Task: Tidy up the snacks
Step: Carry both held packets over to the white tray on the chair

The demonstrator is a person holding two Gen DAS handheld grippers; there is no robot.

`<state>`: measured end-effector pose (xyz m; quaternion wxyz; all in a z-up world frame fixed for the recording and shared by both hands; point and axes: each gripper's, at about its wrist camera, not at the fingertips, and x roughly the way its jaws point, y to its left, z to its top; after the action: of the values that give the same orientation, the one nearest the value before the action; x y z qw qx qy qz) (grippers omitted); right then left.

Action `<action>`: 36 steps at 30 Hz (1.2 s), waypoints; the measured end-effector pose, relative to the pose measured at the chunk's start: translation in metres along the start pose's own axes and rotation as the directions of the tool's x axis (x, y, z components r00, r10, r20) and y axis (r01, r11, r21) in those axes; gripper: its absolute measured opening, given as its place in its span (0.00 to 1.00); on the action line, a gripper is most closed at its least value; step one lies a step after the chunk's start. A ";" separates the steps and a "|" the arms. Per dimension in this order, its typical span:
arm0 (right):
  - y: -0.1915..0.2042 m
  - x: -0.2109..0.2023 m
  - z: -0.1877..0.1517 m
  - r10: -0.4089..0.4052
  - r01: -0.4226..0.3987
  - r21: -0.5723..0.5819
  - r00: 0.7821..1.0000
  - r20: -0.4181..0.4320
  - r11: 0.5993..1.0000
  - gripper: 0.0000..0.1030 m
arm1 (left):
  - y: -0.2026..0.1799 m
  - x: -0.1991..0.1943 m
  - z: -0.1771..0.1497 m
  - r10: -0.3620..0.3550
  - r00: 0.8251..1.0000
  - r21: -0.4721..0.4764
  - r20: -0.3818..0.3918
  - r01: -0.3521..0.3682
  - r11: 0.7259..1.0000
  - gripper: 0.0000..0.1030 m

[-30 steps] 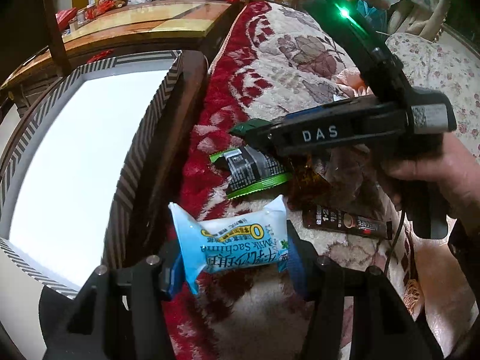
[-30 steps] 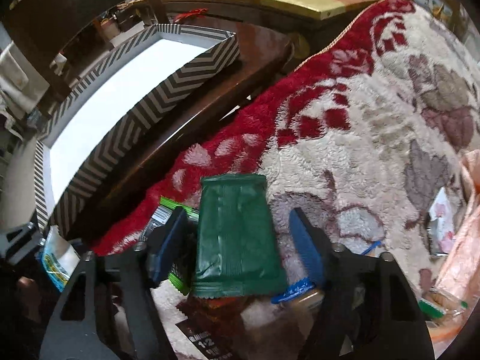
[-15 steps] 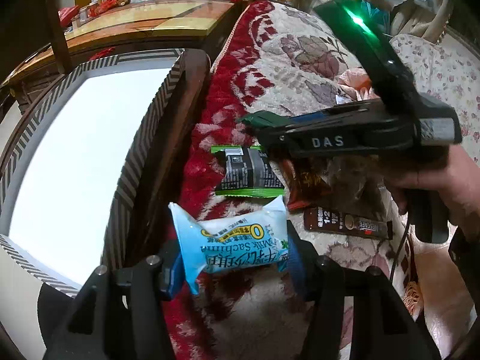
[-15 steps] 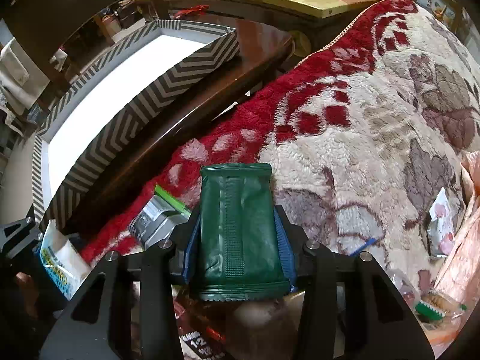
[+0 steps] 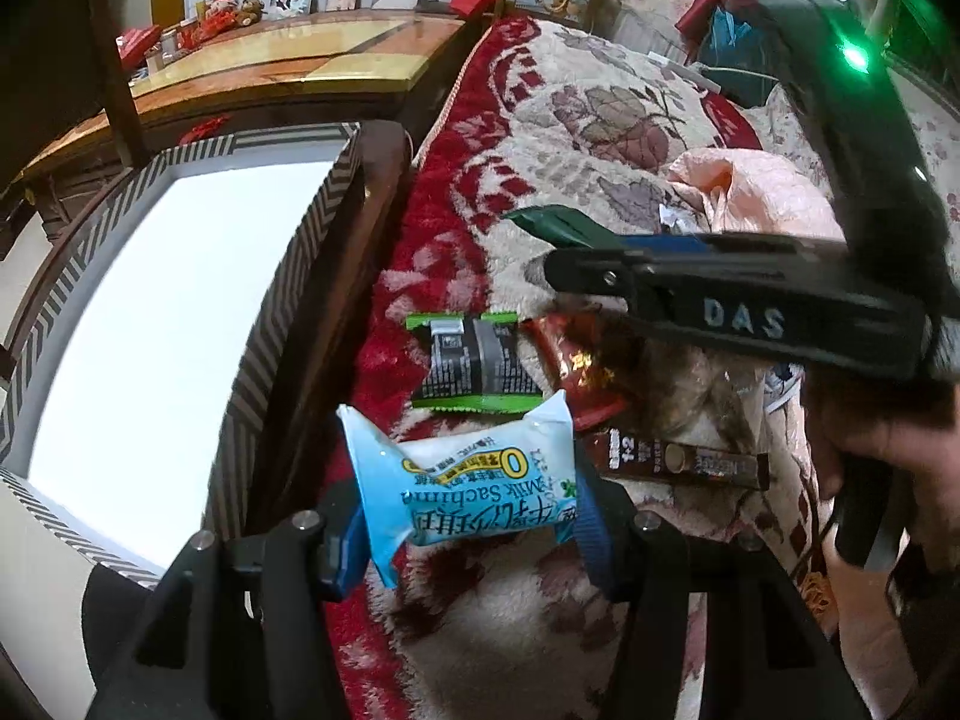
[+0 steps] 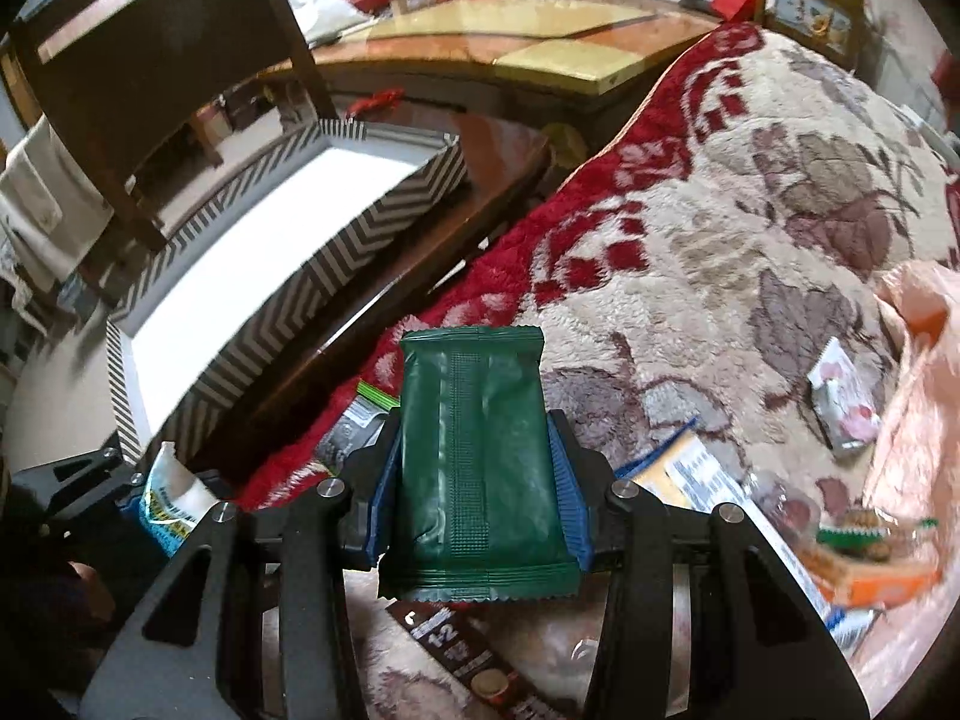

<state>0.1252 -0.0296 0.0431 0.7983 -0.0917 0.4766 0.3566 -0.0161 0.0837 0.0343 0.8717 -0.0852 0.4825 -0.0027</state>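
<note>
Big chevron-sided box (image 6: 336, 252) sits empty on the dark wooden table (image 6: 498, 168), beside the red floral blanket (image 6: 750, 228) strewn with snacks; step in hand looks like carrying picked snacks to the box; next move calls for swinging both over its rim, then releasing; right gripper (image 6: 477, 492) has just closed on the green packet (image 6: 477, 456), raised clear of the pile, angled down; left gripper (image 5: 465, 516) clamps the blue Milk Sachima pack (image 5: 474, 480), tilted down near the box wall.
</note>
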 end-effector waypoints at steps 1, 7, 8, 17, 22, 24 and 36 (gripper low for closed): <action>0.001 -0.003 -0.002 -0.003 0.003 0.006 1.000 0.012 1.000 0.43 | -0.001 -0.001 0.001 0.002 1.000 0.000 0.006 -0.002 1.000 0.57; 0.004 -0.014 -0.003 -0.033 0.032 0.020 0.998 0.050 0.999 0.43 | -0.001 -0.010 0.010 0.015 0.999 -0.008 0.041 -0.015 1.000 0.57; 0.003 -0.016 -0.004 -0.036 0.034 0.024 0.998 0.054 0.999 0.43 | 0.000 -0.011 0.012 0.019 0.999 -0.011 0.046 -0.019 1.000 0.57; 0.007 -0.029 -0.001 -0.053 0.051 0.031 0.995 0.089 0.998 0.43 | 0.019 -0.023 0.029 0.062 0.994 -0.065 0.093 -0.056 0.996 0.57; 0.007 -0.030 -0.001 -0.049 0.045 0.042 0.994 0.096 0.998 0.43 | 0.031 -0.027 0.037 0.089 0.990 -0.102 0.111 -0.077 0.992 0.57; 0.008 -0.030 -0.001 -0.051 0.047 0.044 0.994 0.096 0.998 0.43 | 0.037 -0.028 0.040 0.099 0.988 -0.117 0.116 -0.086 0.989 0.57; 0.027 -0.031 0.009 -0.035 0.035 0.004 0.995 0.095 0.999 0.42 | 0.065 -0.029 0.047 0.131 0.984 -0.184 0.122 -0.108 0.977 0.57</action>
<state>0.1047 -0.0205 0.0784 0.8263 -0.0820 0.4368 0.3459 0.0028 0.1575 0.0726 0.8895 -0.1329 0.4259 0.0983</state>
